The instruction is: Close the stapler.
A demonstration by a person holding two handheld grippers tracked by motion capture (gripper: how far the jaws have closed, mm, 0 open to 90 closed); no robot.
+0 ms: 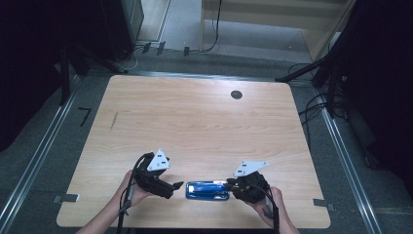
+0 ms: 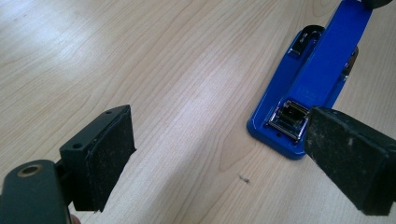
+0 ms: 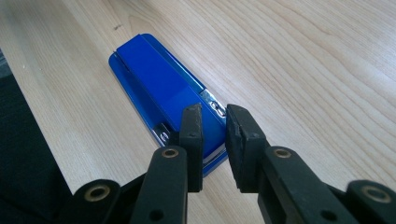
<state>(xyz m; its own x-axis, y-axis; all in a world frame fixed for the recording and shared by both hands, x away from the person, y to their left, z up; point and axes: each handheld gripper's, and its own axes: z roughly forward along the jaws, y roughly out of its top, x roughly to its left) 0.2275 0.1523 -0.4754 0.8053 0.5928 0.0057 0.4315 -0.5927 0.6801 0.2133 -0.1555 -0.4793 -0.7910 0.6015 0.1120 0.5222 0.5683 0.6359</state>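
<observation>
A blue stapler (image 1: pixel 207 190) lies flat near the table's front edge, between my two grippers. My left gripper (image 1: pixel 178 185) is at its left end, open wide. In the left gripper view the stapler (image 2: pixel 317 70) has its metal anvil end just beside the right pad, and nothing lies between the left gripper's (image 2: pixel 219 130) jaws. My right gripper (image 1: pixel 228 184) is at the stapler's right end. In the right gripper view the jaws stand almost together over the rear of the stapler (image 3: pixel 159 79). The right gripper (image 3: pixel 214 112) appears to pinch a narrow metal part there.
The wooden table (image 1: pixel 195 112) has a round dark cable hole (image 1: pixel 236 94) at the back and a thin dark mark (image 1: pixel 113 121) at the left. A tiny speck (image 2: pixel 243 178) lies near the stapler's front. Cables and stands ring the table on the floor.
</observation>
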